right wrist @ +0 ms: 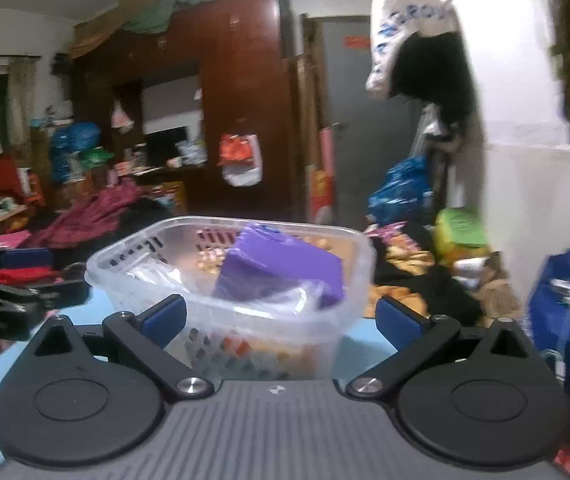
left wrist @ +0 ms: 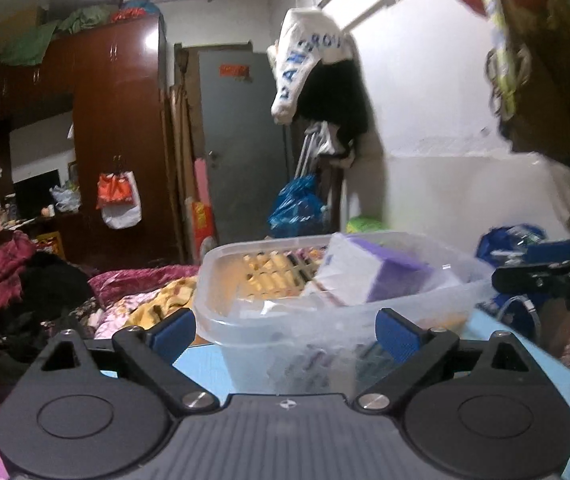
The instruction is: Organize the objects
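A clear plastic basket (left wrist: 253, 316) (right wrist: 325, 312) with slotted walls stands on a light blue surface (left wrist: 201, 364) (right wrist: 369, 332), right in front of both grippers. Inside it lies a purple and white box (left wrist: 381, 276) (right wrist: 281, 272), tilted, with clear plastic wrap around it. My left gripper (left wrist: 285, 334) is open, its blue pads wide apart before the basket's near wall. My right gripper (right wrist: 281, 318) is open too, blue pads either side of the basket's near wall. Each gripper shows at the edge of the other's view: the right one (left wrist: 553, 272), the left one (right wrist: 9, 304).
A bed heaped with red, black and yellow clothes (left wrist: 25, 288) (right wrist: 97, 216) lies behind the basket. A dark wooden wardrobe (left wrist: 117, 120) and a grey door (left wrist: 245, 140) stand at the back. Blue bags (left wrist: 297, 208) (right wrist: 569, 312) sit at the right, by a white wall.
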Action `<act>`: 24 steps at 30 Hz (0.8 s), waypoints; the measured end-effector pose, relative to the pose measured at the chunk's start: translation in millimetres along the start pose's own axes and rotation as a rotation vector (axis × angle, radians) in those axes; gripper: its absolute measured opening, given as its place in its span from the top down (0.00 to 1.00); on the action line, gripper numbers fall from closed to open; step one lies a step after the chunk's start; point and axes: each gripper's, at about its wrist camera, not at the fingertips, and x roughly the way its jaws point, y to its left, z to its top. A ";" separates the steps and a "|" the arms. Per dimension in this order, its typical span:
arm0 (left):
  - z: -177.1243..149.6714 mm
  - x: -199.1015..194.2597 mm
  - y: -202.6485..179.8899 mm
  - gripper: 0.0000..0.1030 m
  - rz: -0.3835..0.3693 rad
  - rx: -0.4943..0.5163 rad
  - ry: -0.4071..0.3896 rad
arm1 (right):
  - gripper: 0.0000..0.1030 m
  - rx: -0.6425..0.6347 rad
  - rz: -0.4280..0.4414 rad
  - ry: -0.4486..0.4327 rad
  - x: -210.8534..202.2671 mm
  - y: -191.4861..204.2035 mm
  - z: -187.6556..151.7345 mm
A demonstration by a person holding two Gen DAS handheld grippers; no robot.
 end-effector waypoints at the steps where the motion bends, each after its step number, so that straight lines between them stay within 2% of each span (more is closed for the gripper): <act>1: -1.7 -7.9 -1.6 0.05 -0.003 -0.006 -0.007 | 0.00 -0.013 -0.020 -0.007 -8.0 2.7 -3.2; 4: -8.5 -30.6 -9.5 0.05 -0.001 -0.003 -0.021 | 0.00 -0.028 -0.014 -0.029 -33.2 8.3 -14.6; 6: -12.7 -41.7 -14.2 0.05 0.012 0.002 -0.019 | 0.00 0.013 0.006 -0.053 -49.7 7.0 -24.5; 9: -25.1 -60.8 -18.3 0.05 -0.015 -0.026 -0.029 | 0.00 0.054 0.043 -0.097 -65.7 8.0 -44.3; 13: -43.8 -76.9 -24.1 0.05 -0.011 -0.021 -0.031 | 0.00 0.022 0.045 -0.058 -59.6 17.4 -64.4; 16: -49.9 -81.9 -26.2 0.05 0.000 -0.013 -0.027 | 0.00 -0.021 0.010 -0.053 -51.1 24.6 -62.0; 20: -51.1 -84.0 -24.7 0.05 0.005 -0.015 -0.028 | 0.00 -0.034 0.038 -0.044 -49.0 27.7 -60.7; 24: -53.0 -84.0 -22.6 0.05 0.011 -0.028 -0.025 | 0.00 -0.037 0.027 -0.064 -52.7 28.4 -63.2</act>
